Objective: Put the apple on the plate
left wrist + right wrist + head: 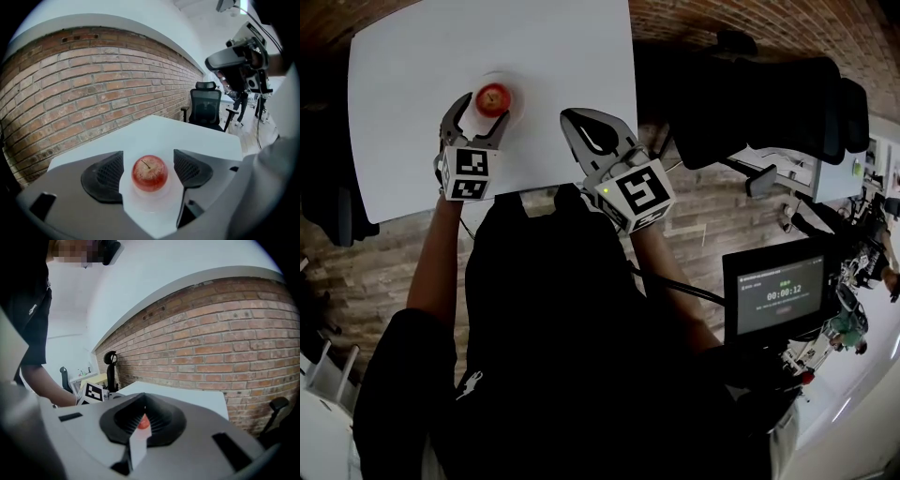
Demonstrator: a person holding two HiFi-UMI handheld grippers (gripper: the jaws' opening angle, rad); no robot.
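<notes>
A red apple (493,97) sits upright on a small white plate (517,108) on the white table (403,112). My left gripper (480,117) is open, with a jaw on either side of the apple. In the left gripper view the apple (149,173) rests on the plate (150,206) between the black pads (108,176), with a gap on each side. My right gripper (584,122) hovers over the table's near edge to the right of the plate, shut and holding nothing. Through its narrow slit a sliver of the apple (144,422) shows.
A black office chair (769,103) stands to the right of the table, and a screen with a timer (778,295) is at my lower right. A brick wall (93,89) rises behind the table, with another chair (206,105) past its far corner.
</notes>
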